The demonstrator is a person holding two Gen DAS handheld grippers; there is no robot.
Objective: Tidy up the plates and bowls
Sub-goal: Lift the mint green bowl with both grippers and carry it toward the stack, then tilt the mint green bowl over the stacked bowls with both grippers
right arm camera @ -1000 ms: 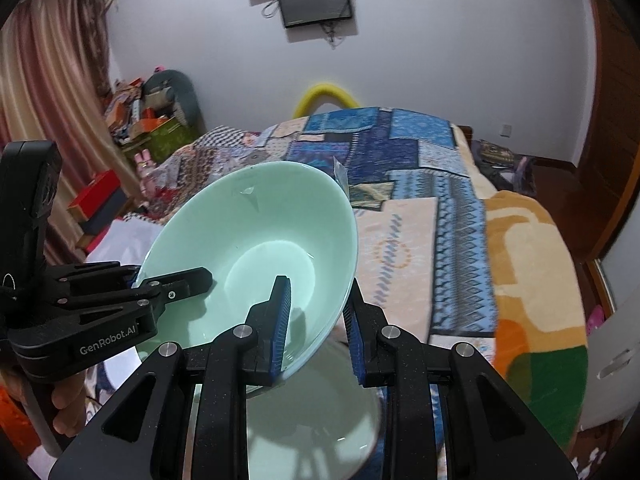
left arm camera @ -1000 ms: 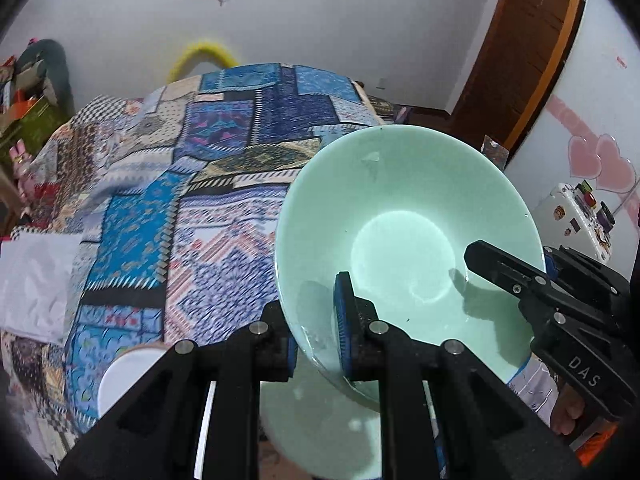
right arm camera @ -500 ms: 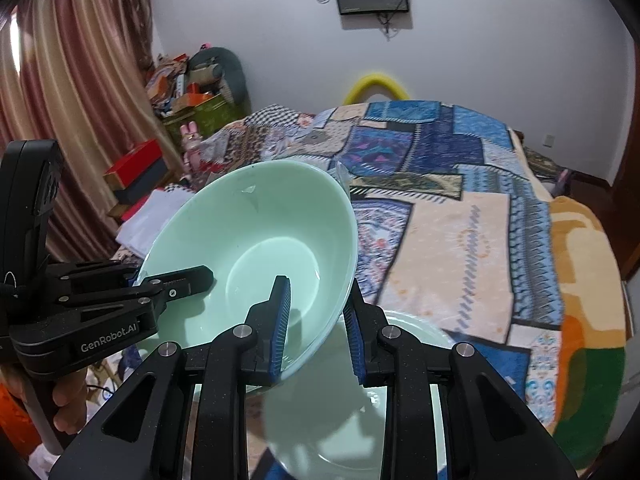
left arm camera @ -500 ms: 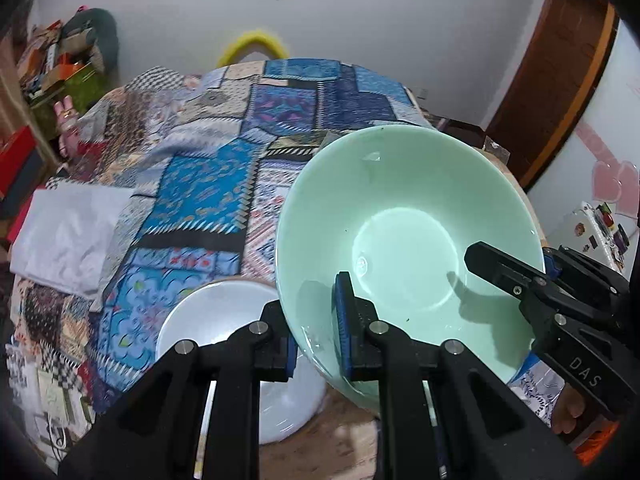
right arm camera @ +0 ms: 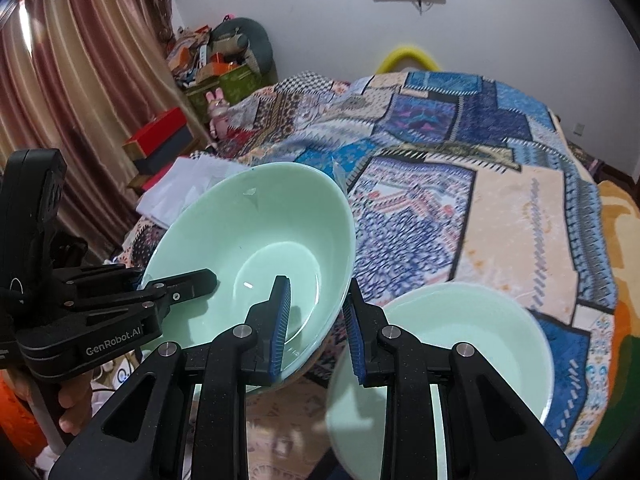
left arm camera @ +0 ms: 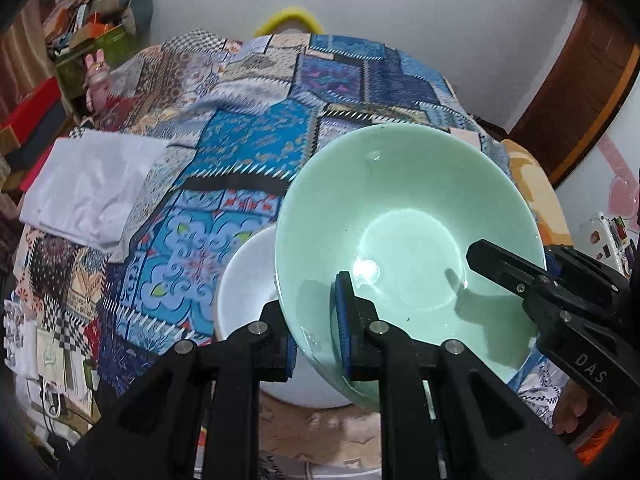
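1. Two grippers clamp one pale green bowl (left arm camera: 404, 220) by opposite sides of its rim, holding it tilted above the near edge of the bed (right arm camera: 520, 216).
2. Left gripper (left arm camera: 316, 340): fingers (left arm camera: 344, 320) pinched on the bowl's near rim in the left wrist view, one blue pad inside the bowl, the other outside its wall.
3. Right gripper (right arm camera: 316, 328): fingers (right arm camera: 280, 324) clamped likewise on the bowl's rim (right arm camera: 256, 248), one pad inside, one outside. In the left wrist view it (left arm camera: 504, 268) reaches in from the right, one finger over the rim.
4. Left gripper seen from the right wrist (right arm camera: 176, 288): comes in from the left, finger lying over the rim; a hand (right arm camera: 76, 400) grips its handle.
5. White bowl (left arm camera: 248, 300) sits just left of and partly under the green one in the left wrist view, on a tan patterned surface.
6. Second green bowl (right arm camera: 472, 344) rests low right in the right wrist view, just beside the held bowl, partly behind the right gripper.
7. Bed carries a patchwork quilt (left arm camera: 256, 152), mostly blue; a white folded cloth (left arm camera: 88, 188) lies on its left part.
8. Far side: white wall, yellow arc (right arm camera: 408, 56) behind the bed, curtain (right arm camera: 80, 80) at left, clutter pile in the corner.
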